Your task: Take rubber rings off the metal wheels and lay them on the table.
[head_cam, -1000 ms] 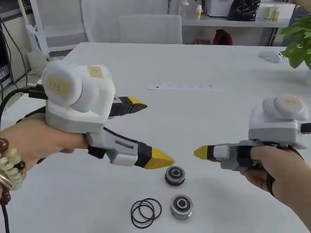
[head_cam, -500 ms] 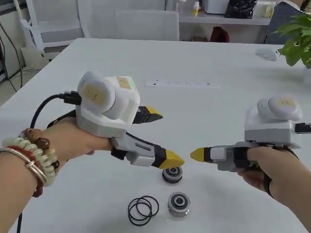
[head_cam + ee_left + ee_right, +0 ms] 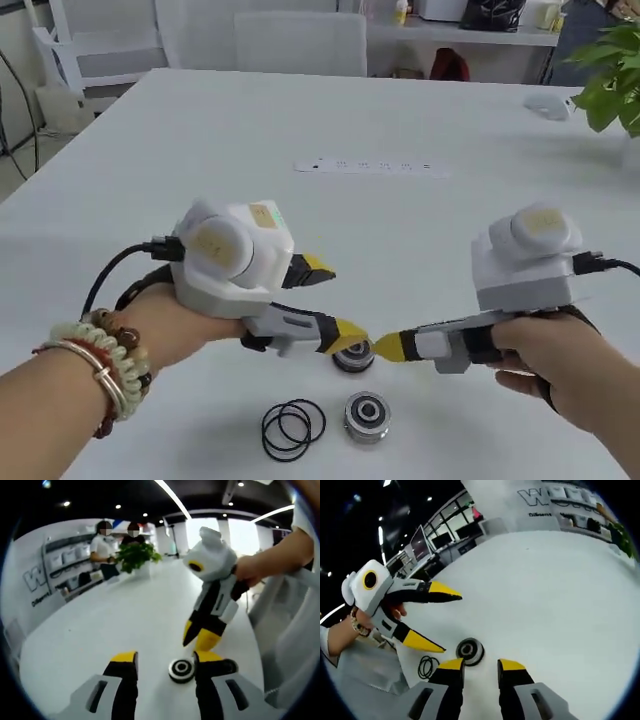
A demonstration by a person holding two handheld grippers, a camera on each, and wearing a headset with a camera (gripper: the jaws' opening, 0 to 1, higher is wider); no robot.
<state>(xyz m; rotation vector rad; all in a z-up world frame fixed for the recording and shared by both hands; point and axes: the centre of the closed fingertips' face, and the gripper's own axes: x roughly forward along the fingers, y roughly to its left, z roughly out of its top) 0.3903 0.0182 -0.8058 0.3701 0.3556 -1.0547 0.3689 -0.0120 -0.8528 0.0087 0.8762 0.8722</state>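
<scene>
Head view, left to right:
- Bead bracelets [image 3: 100, 365] on the left wrist, 8 o'clock.
- Left gripper [image 3: 335, 300] just left of centre. Jaws are wide apart and hold nothing. One yellow tip is raised toward 12, the lower one is down by a wheel.
- Rubber rings [image 3: 293, 430] at 6 o'clock: black, loose, overlapping, flat on the white worktop [image 3: 200, 130].
- Ringed wheel [image 3: 352, 358] just below centre, lying flat with a black ring on its rim. It sits between the left gripper's lower tip and the right gripper's tip. Can't tell if either tip touches it.
- Second wheel [image 3: 367, 418] at the ringed wheel's 6 o'clock, apart from it. Its rim looks like bare metal. The rubber rings are just beside it at its 9.
- Power strip [image 3: 370, 167] far back at 12 o'clock.
- Right gripper [image 3: 388, 348] comes in from 3 o'clock, side-on, yellow tip pointing to 9.
- Plant [image 3: 610, 80] at 2 o'clock.

Left gripper view: own jaws apart, ringed wheel [image 3: 181, 669] on the worktop between them, close to the jaw at 5 o'clock. The right gripper [image 3: 197, 637] points down at the wheel from 1 o'clock.

Right gripper view: own jaws parted by a narrow gap, empty. Rubber rings [image 3: 426, 667] at 8 o'clock, ringed wheel [image 3: 470, 651] just ahead of the 7 o'clock jaw. Left gripper [image 3: 446, 624] at 9, spread wide.
</scene>
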